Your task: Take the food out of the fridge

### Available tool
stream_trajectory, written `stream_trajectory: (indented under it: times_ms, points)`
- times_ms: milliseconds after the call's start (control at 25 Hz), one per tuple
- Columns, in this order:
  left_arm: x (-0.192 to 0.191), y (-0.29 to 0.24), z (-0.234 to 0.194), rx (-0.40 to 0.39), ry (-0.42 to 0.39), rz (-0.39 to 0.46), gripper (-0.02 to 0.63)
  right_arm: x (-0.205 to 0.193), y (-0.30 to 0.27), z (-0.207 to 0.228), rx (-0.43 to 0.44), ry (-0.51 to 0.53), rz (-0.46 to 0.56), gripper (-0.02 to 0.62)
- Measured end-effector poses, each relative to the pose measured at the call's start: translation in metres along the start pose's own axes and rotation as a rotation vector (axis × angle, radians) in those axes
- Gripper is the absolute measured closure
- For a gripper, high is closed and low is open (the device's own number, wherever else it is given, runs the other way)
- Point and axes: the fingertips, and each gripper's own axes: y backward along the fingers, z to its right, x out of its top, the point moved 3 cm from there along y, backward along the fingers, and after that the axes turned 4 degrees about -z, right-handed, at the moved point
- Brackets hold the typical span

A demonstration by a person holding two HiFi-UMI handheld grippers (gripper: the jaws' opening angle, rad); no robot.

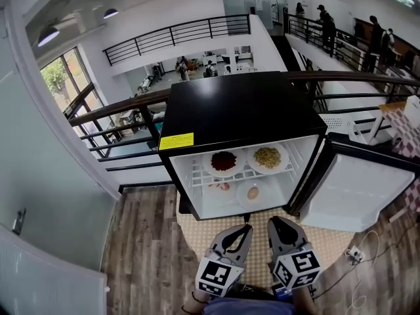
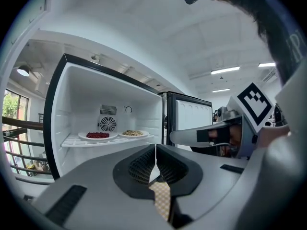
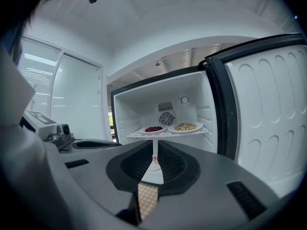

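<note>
Food plates (image 1: pixel 224 162) lie in the fridge (image 1: pixel 243 104); left gripper (image 1: pixel 245 230), right gripper (image 1: pixel 273 222) hover outside.

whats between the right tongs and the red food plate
Nothing: in the right gripper view the stretch from the right tongs to the red food plate is bare.

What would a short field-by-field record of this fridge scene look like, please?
fridge: black top, white inside
door: swung open to the right
upper shelf: plate of red food, plate of yellowish food
lower level: third plate with a small piece of food
left claw: shut, empty, in front of the fridge
right claw: shut, empty, beside the left one
</note>
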Motion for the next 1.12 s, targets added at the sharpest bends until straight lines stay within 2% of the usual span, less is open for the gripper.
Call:
stream_trajectory:
  times_ms: [200, 400, 560, 800, 920, 1120]
  points:
    - [0.005, -0.011, 0.000, -0.007, -0.019, -0.010, 0.588, 0.011, -0.015, 0.014, 0.007, -0.035, 0.010, 0.568]
    - [0.011, -0.016, -0.006, -0.025, -0.025, -0.008, 0.588, 0.022, -0.036, 0.028, 0.037, -0.175, 0.044, 0.567]
    - [0.013, -0.025, -0.015, -0.055, -0.037, -0.007, 0.588, 0.026, -0.055, 0.040, 0.029, -0.249, 0.042, 0.504]
    - [0.020, -0.037, -0.030, -0.121, -0.055, -0.002, 0.588, 0.024, -0.080, 0.059, -0.062, -0.374, 0.030, 0.488]
    - [0.019, -0.042, -0.037, -0.154, -0.055, -0.009, 0.588, 0.023, -0.094, 0.070, -0.097, -0.497, 0.036, 0.417]
    - [0.015, -0.051, -0.048, -0.193, -0.038, -0.014, 0.588, 0.025, -0.117, 0.095, -0.200, -0.643, 0.060, 0.368]
